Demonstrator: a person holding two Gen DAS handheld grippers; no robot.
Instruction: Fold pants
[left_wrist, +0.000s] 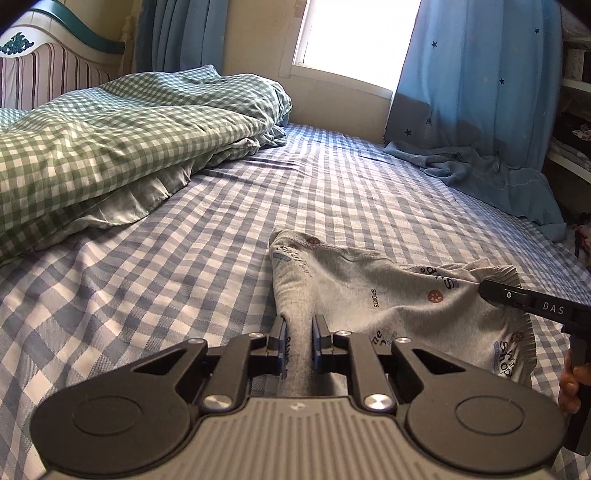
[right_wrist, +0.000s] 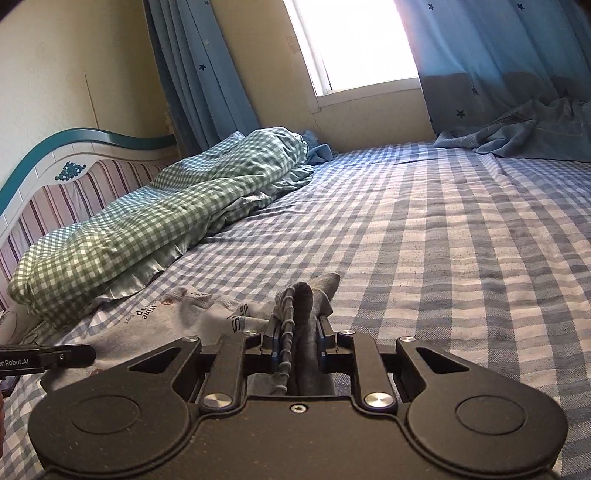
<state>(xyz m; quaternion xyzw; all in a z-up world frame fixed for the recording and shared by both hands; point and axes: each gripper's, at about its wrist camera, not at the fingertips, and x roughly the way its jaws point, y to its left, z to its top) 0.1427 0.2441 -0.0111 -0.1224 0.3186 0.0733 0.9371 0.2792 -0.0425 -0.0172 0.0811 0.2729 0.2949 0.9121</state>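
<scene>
My left gripper (left_wrist: 299, 332) hides the pants (left_wrist: 388, 295) fabric pinched between its pads; near edge of the cloth lost under my gripper body. Right gripper (right_wrist: 297, 332) covers the bunched waistband the same way. My hand (left_wrist: 570, 384) is cut off at the frame's right edge. Print on the pants is only partly readable. Shelves (left_wrist: 576, 110) at far right cropped, contents unclear.
</scene>
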